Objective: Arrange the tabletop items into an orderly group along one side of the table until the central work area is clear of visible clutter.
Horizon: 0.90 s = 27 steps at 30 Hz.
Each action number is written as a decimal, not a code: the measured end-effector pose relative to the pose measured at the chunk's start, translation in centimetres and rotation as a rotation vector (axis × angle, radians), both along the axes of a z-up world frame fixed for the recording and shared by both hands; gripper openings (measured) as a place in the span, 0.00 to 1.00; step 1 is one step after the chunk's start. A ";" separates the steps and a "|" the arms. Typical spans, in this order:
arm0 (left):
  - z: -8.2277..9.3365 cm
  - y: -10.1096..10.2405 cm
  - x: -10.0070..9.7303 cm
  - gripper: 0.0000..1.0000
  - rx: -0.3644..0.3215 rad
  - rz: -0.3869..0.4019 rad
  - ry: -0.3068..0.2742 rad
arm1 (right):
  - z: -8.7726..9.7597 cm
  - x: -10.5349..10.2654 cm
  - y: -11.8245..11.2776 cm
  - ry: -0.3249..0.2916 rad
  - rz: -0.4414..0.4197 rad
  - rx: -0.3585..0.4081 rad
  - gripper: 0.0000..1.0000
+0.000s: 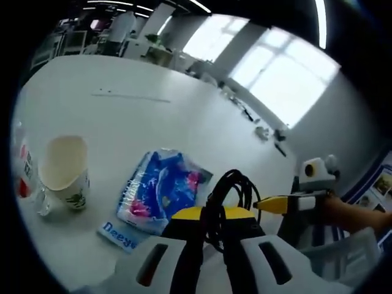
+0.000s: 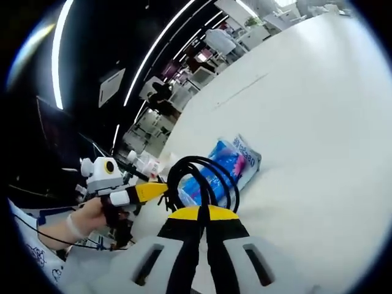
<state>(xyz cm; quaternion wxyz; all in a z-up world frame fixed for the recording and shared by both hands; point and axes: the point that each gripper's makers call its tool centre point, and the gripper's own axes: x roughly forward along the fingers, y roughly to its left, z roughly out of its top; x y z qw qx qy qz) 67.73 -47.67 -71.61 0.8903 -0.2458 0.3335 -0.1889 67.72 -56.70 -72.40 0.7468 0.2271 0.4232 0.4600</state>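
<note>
A coiled black cable rises from between the yellow-tipped jaws of my left gripper, which is shut on it above the white table. My right gripper is also shut on a loop of the black cable. Just behind the cable a blue tissue packet lies flat on the table, and the same packet appears in the right gripper view. The right gripper comes in beside the cable with its yellow tip toward it. A hand holds the left gripper close to the loop.
A paper cup stands upright left of the packet, with a clear bottle bearing a red label beside it. Small dark items lie along the table's far edge near the windows. A white crate sits at lower right.
</note>
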 end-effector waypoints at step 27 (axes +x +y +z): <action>-0.5 -8.8 2.5 0.05 -0.036 -0.178 0.000 | -0.1 0.9 -8.3 0.005 -0.188 -0.034 0.00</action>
